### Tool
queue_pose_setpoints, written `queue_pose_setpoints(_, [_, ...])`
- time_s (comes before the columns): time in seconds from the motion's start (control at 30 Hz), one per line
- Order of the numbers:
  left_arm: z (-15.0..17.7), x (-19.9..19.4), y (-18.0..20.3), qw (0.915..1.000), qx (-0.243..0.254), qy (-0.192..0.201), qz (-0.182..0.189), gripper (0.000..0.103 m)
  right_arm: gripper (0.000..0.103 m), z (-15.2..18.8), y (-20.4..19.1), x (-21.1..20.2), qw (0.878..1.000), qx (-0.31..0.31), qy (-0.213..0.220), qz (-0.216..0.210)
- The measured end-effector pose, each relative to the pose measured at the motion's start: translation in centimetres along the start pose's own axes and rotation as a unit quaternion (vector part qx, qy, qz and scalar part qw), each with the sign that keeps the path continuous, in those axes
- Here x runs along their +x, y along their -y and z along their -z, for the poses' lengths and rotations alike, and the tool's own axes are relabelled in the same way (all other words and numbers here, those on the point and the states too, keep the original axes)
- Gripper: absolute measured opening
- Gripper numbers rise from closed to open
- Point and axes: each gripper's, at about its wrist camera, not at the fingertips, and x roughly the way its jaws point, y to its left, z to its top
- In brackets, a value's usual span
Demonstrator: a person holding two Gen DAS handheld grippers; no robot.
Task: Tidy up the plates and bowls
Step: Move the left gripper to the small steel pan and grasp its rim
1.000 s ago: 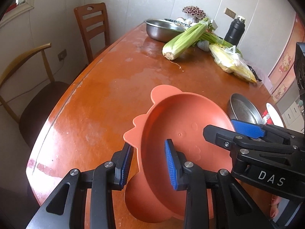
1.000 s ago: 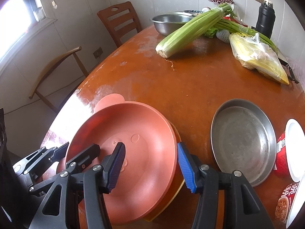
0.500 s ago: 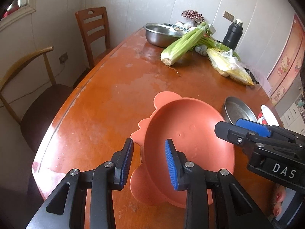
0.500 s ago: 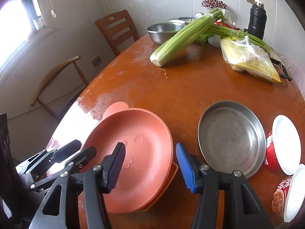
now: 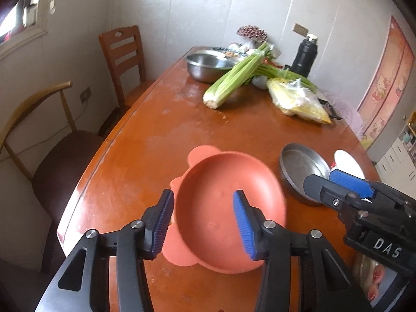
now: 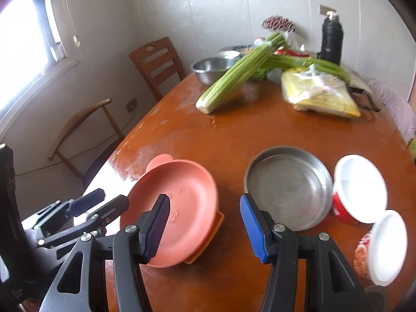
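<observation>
A salmon-pink plate with bear ears (image 5: pixel 221 195) (image 6: pixel 179 208) lies on the wooden table, stacked on an orange plate whose edge (image 6: pixel 217 223) shows under it. A shallow steel pan (image 5: pixel 301 169) (image 6: pixel 288 187) sits to its right. My left gripper (image 5: pixel 202 221) is open above the pink plate's near side, holding nothing. My right gripper (image 6: pixel 204 226) is open and empty, above the table between the pink plate and the steel pan. It also shows in the left wrist view (image 5: pixel 345 184).
Two red noodle cups with white lids (image 6: pixel 358 189) (image 6: pixel 382 249) stand right of the pan. Farther back are celery (image 5: pixel 234 78), a steel bowl (image 5: pixel 208 65), a yellow bag (image 5: pixel 299 98) and a black flask (image 5: pixel 304 57). Two chairs (image 5: pixel 122 57) (image 5: pixel 52 143) stand at the left edge.
Both grippers have pulled back and up from the pink plate. The left jaws have opened wider and the plate now lies flat on the stack.
</observation>
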Motion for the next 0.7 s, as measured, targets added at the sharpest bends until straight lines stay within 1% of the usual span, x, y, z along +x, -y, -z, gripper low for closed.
queue_pose_setpoints(0.17, [-0.7,-1.0,2.3,0.9997,0.023,0.009,0.005,0.049,0.056,0.5,0.8,-2.1,0.999,-0.004,0.027,0.036])
queue_pose_setpoints(0.23, [-1.0,-1.2,3.2,0.9994,0.031,0.011,0.006,0.049,0.056,0.7,1.3,-2.6,0.999,-0.003,0.032,0.041])
queue_pose_setpoints(0.43, [-2.1,-1.5,5.2,0.9989,0.045,0.011,0.013,0.050,0.056,1.1,3.2,-3.6,0.998,0.014,0.039,0.040])
queue_pose_setpoints(0.6, [-3.3,-1.2,6.9,0.9981,0.059,0.007,0.014,0.050,0.056,1.4,5.3,-3.9,0.998,0.043,0.037,0.034])
queue_pose_setpoints(0.7, [-4.3,-0.2,8.3,0.9971,0.071,-0.007,0.024,0.050,0.056,1.6,6.9,-3.9,0.996,0.074,0.031,0.029])
